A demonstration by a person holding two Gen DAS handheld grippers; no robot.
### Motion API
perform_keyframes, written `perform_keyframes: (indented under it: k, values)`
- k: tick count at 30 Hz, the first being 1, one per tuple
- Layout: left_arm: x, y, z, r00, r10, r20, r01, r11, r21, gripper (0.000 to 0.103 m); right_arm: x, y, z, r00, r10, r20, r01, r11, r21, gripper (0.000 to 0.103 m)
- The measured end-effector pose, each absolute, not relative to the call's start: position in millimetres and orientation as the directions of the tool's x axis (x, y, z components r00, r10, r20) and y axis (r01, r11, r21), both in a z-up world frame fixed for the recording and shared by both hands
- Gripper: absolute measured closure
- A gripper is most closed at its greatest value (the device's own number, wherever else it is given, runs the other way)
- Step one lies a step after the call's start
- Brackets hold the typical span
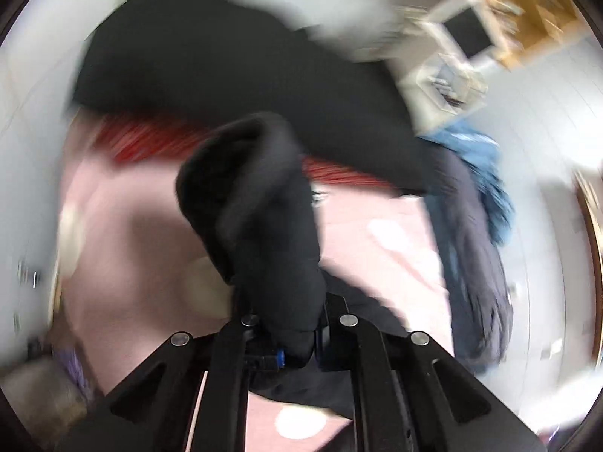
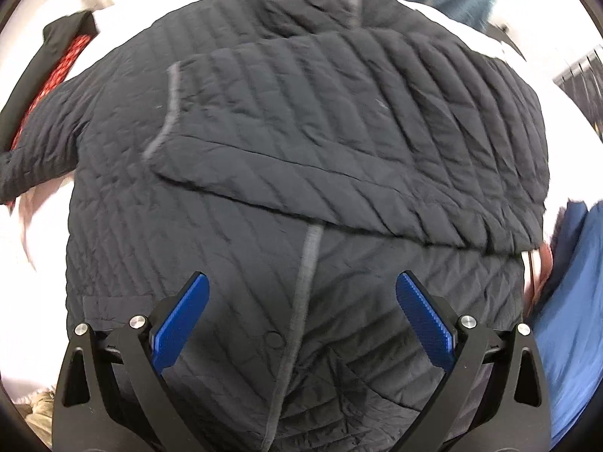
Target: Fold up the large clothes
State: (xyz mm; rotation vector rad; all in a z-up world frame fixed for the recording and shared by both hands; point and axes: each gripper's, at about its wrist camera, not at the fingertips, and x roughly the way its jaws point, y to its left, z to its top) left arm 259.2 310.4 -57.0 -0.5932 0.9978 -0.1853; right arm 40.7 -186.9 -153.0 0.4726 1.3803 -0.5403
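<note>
1. Dark quilted jacket [image 2: 301, 150] spread flat on a white surface [image 2: 22, 263], filling most of the right wrist view; one sleeve folded across the chest, the other sleeve [image 2: 34, 165] reaching out to the left edge.
2. Grey zipper strip [image 2: 307, 263] running down the middle of the front, just between the two blue pads below.
3. Right gripper [image 2: 301, 316] held above the lower front of the jacket, blue pads [image 2: 181, 320] wide apart, nothing between them.
4. Left gripper [image 1: 282, 333] closed tight on a bunch of black cloth [image 1: 260, 218]; cloth standing up from the jaws in a thick roll. Cannot tell whether this cloth is part of the jacket, because of heavy blur.
5. Behind the roll, in the left wrist view, a large black garment [image 1: 211, 60] with red fabric [image 1: 150, 139] under its edge, lying on a pink sheet [image 1: 132, 245].
6. Blue cloth [image 1: 478, 162] to the right of the black garment; a wooden shelf [image 1: 527, 7] far behind.
7. In the right wrist view, blue fabric [image 2: 569, 320] at the right edge, beside the jacket.
</note>
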Motion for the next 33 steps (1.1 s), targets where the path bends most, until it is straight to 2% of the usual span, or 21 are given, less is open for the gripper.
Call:
perform_keyframes:
  k: [3,5,9,13,15,16,18,19,20,24,26,29,33]
  values:
    - [255.5,248.8,-1.6,0.565,-0.476,-0.674,0.065,0.840,-0.538,0.094,26.6,-199.6,-157.4,0.097,-0.073,-0.993,0.652,0.758,0.007,0.005]
    - [241.0,185.4,39.1,0.560,-0.565,-0.606,0.242,0.811,-0.532,0.094,15.8,-207.7,-158.8,0.098,-0.072,-0.993,0.672,0.740,0.013,0.005]
    - [192.0,62.6,87.4,0.486,-0.719,-0.498,0.511,0.695,-0.506,0.094,-2.4,-225.6,-154.6,0.116,-0.079,-0.990,0.697,0.716,0.024,0.005]
    - [137.0,-49.5,79.7,0.291,-0.804,-0.518,0.633,0.568,-0.525,0.094,-30.3,-249.8,-143.5,0.129,-0.097,-0.987,0.725,0.688,0.027,0.005]
    - [96.4,-104.8,57.0,0.179,-0.798,-0.575,0.688,0.519,-0.507,0.094,-41.2,-268.1,-140.3,0.127,-0.107,-0.986,0.750,0.661,0.025,0.005]
    - [80.3,-130.3,40.8,0.135,-0.771,-0.623,0.713,0.512,-0.479,0.091,-49.2,-273.5,-139.3,0.125,-0.111,-0.986,0.763,0.646,0.024,0.005]
    - [57.5,-163.0,10.0,0.026,-0.717,-0.697,0.742,0.481,-0.467,0.064,-72.0,-287.8,-138.9,0.114,-0.116,-0.987,0.794,0.608,0.020,0.005]
    - [44.8,-181.4,-12.3,-0.085,-0.689,-0.720,0.745,0.436,-0.505,0.036,-85.4,-295.6,-138.9,0.105,-0.120,-0.987,0.812,0.583,0.015,0.005]
    - [33.6,-195.5,-35.3,-0.193,-0.655,-0.730,0.730,0.402,-0.553,0.020,-94.3,-300.3,-139.2,0.098,-0.122,-0.988,0.823,0.568,0.012,0.005]
    - [4.2,-212.5,-78.9,-0.375,-0.509,-0.775,0.710,0.379,-0.593,0.020,-132.8,-321.2,-145.4,0.073,-0.104,-0.992,0.869,0.495,0.012,0.005]
    - [2.1,-199.9,-73.9,-0.374,-0.524,-0.765,0.728,0.344,-0.592,0.019,-140.5,-328.7,-144.7,0.081,-0.096,-0.992,0.870,0.493,0.023,0.006]
    - [16.5,-177.8,-57.8,-0.254,-0.564,-0.786,0.787,0.352,-0.507,0.015,-130.9,-333.6,-135.9,0.089,-0.132,-0.987,0.848,0.529,0.006,0.006]
    - [72.9,-132.1,-50.4,-0.007,-0.558,-0.830,0.768,0.528,-0.361,0.015,-91.3,-337.2,-103.3,0.202,-0.203,-0.958,0.776,0.630,0.031,0.005]
